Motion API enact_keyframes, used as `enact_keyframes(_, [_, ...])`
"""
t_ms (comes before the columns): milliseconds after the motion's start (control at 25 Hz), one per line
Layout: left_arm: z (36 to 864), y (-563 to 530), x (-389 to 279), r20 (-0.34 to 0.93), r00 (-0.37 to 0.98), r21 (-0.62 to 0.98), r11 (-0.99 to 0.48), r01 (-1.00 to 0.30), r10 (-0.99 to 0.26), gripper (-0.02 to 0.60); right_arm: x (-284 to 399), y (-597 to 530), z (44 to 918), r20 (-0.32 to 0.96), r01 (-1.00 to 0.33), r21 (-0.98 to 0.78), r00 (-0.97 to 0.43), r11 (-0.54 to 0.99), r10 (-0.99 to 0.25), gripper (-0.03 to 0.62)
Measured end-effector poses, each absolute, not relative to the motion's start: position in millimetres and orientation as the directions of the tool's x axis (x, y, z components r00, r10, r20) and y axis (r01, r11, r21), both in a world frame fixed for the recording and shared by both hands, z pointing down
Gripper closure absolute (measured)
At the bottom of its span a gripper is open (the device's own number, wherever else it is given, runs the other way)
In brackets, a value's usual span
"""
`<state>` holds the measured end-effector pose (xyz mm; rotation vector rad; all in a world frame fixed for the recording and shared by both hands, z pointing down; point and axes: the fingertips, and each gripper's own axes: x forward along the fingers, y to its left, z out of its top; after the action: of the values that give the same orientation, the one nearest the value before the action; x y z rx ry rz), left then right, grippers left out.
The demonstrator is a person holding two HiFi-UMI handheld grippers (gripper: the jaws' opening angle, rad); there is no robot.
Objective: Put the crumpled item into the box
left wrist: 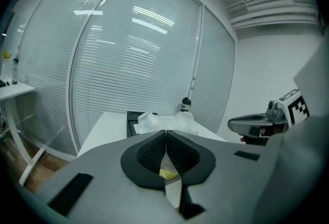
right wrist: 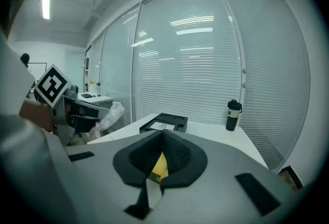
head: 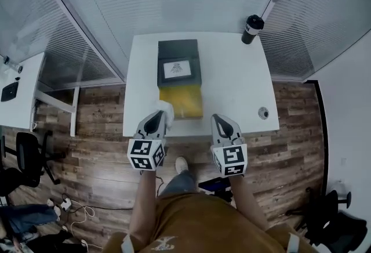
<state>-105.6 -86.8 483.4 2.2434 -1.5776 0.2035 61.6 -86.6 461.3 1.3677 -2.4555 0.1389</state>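
Observation:
An open dark box [head: 178, 63] with a white card inside stands on the white table [head: 232, 83], and a yellow flap [head: 181, 101] lies in front of it. My left gripper [head: 157, 119] is at the table's near edge, shut on a crumpled white item [head: 167, 109] that bulges past its tips. In the left gripper view the crumpled item [left wrist: 167, 122] rises above the closed left gripper [left wrist: 166, 133], partly hiding the box [left wrist: 132, 117]. My right gripper [head: 222, 123] hangs beside it, shut and holding nothing; in the right gripper view it [right wrist: 162, 134] points at the box [right wrist: 164, 121].
A black bottle [head: 252, 29] stands at the table's far right corner. A small round object [head: 263, 112] lies near the right front edge. Glass walls with blinds surround the table. Another desk [head: 17, 95] and an office chair [head: 29, 156] are at the left.

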Motion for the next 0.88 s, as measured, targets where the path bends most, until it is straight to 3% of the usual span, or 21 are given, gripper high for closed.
enact_keyframes(880, [503.2, -178.7, -105.9, 0.367, 0.39, 0.257, -0.312, -0.915, -0.844, 0.552, 46.1, -179.9, 482.3, 0.365, -0.826, 0.044, -0.511, 0.563, -0.778, 0.582])
